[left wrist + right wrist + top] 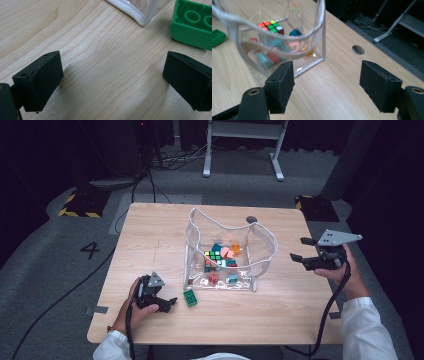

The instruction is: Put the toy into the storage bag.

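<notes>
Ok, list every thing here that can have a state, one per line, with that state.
Left gripper: open, holding nothing, low over the table.
Right gripper: open, holding nothing, beside the bag.
Clear bag: standing upright, top open, toys inside.
Green brick: outside the bag, lying on the table, studs up.
Puzzle cube: inside the bag, colours scrambled.

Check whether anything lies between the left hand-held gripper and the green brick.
Nothing visible does. The left hand-held gripper is open over bare table, with the green brick just ahead beside the clear bag's corner.
</notes>
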Demonstrator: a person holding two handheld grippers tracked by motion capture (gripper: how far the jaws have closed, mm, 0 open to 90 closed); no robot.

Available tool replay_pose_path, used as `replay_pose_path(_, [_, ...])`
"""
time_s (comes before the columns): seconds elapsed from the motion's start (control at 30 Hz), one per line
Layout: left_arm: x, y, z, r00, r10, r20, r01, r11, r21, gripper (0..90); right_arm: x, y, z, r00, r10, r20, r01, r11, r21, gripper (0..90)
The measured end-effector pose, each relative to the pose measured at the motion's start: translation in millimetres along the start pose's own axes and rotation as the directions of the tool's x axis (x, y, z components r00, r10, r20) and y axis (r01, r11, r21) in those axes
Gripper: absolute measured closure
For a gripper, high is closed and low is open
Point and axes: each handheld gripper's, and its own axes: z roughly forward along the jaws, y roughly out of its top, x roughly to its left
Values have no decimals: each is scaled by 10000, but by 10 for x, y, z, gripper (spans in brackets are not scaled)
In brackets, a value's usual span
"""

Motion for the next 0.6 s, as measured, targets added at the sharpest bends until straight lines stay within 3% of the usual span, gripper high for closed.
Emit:
replay_pose_path(0.4, [2, 1, 0, 10000, 32, 11, -32, 10000, 6, 32, 318, -499, 312, 9949, 520, -863, -491, 9982, 356, 292])
replay_pose_path(0.47, [3, 1, -1, 10000, 48, 5, -48, 10000, 10, 32, 377, -563, 369, 9899, 858, -1129, -834, 9962, 254, 324])
replay_pose_path(0.6, [2, 0, 0, 10000, 32, 10, -32, 10000, 8, 32, 537, -677, 499, 9835, 897, -1570, -846, 9956, 391, 324])
